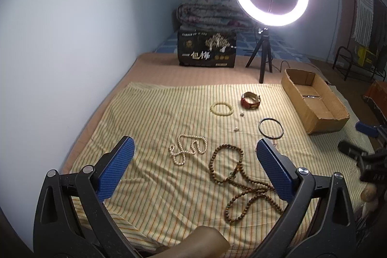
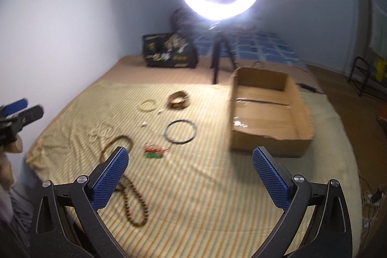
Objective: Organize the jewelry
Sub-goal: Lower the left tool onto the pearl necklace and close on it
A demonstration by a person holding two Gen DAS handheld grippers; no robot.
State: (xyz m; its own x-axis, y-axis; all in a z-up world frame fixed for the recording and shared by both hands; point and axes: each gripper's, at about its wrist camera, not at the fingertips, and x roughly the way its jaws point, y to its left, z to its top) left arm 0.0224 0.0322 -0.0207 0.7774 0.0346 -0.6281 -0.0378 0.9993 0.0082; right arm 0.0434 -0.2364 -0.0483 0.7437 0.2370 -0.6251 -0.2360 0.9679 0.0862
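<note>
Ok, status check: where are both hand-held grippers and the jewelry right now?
Left hand-held gripper open, empty, above cloth. Right hand-held gripper open, empty. Brown bead necklace, pearl strand, black bangle loose on striped cloth. Cardboard box unobstructed.

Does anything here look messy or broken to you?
Yes. The cardboard box has a ragged, torn near edge. The brown bead necklace lies in a tangled heap on the striped cloth, and the pearl necklace is kinked. Both grippers hang open, holding nothing.
</note>
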